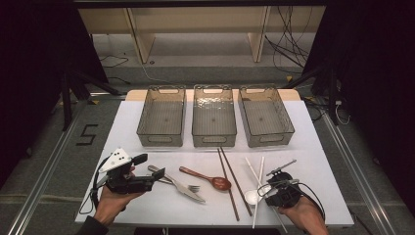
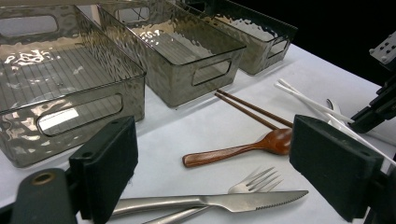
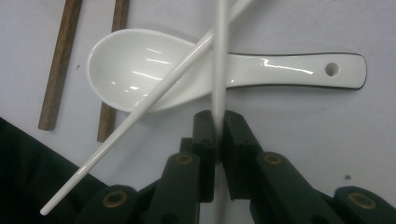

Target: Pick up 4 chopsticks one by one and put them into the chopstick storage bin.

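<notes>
From my remote seat, the white-topped counter (image 1: 147, 205) carries three smoky translucent plastic bins (image 1: 214, 117) in a row across its far half, all bare inside. Nearer me lie the utensils: a steel knife (image 1: 183, 190) and fork (image 1: 191, 187), a brown wooden spoon (image 1: 205, 178), a pair of dark wooden chopsticks (image 1: 230, 182), a white ceramic soup spoon (image 1: 252, 197), and a pair of slim white chopsticks (image 1: 258, 182).

The relation that matters: my right tongs (image 3: 217, 135) are pinched shut on one white chopstick (image 3: 218, 65), whose long axis runs straight out toward 12 o'clock from the jaws, crossing the spoon's handle. Its mate (image 3: 154, 100) lies loose, slanting from 7 to 1 o'clock over the spoon's bowl, just beside the grip. The bins sit at 12 o'clock from that hand, the right-hand bin closest.

My left tongs (image 2: 210, 172) gape wide with nothing in them, hovering over the knife and fork.

The only writing I can read is a dark "5" (image 1: 86, 134) on the floor at 9 o'clock.
</notes>
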`<state>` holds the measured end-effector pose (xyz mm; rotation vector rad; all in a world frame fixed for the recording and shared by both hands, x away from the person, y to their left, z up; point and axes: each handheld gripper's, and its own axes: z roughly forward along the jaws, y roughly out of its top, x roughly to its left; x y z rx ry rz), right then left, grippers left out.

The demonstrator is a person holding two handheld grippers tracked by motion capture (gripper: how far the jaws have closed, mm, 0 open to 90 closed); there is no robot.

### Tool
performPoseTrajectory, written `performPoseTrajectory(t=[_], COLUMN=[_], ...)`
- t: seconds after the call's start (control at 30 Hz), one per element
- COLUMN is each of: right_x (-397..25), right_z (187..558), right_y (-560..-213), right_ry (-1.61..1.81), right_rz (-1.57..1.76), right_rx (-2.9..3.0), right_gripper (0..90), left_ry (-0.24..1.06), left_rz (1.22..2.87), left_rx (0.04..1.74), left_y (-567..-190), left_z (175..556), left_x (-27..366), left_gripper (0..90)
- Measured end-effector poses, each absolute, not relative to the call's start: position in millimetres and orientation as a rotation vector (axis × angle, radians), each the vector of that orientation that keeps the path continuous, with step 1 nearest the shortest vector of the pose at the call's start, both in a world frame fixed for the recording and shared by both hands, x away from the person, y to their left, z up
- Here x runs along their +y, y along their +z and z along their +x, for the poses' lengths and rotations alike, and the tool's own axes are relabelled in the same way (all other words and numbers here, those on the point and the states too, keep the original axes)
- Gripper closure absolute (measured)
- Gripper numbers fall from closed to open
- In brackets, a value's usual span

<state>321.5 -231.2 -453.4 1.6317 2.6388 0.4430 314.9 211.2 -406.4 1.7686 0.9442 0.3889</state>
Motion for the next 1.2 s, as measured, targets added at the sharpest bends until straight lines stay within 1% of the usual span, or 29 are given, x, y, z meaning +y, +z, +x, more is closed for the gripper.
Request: performPoseTrajectory(t=[0.47, 0.7, 0.87, 1.03, 1.2], right_x=[-229, -225, -213, -200, -183], right_z=[318, 317, 318, 319, 324], right_y=[-450, -440, -426, -415, -407], right_ry=[0.401, 0.461, 0.514, 0.527, 0.504], right_rz=[1.536, 1.414, 1.279, 1.144, 1.007], right_rx=[2.685, 2.706, 2.73, 2.759, 2.802], right_gripper=[86.3, 86.3, 86.3, 86.3, 86.2], left_ry=[0.388, 0.382, 0.359, 0.335, 0.325], left_rz=[1.772, 1.773, 1.783, 1.829, 1.901], left_rx=[0.945, 0.95, 0.952, 0.941, 0.897], left_y=[-407, -407, -408, -408, -405], left_z=[315, 316, 318, 321, 323], left_x=[211, 211, 211, 208, 201], left_gripper=[15.1, 15.1, 15.1, 15.1, 15.1])
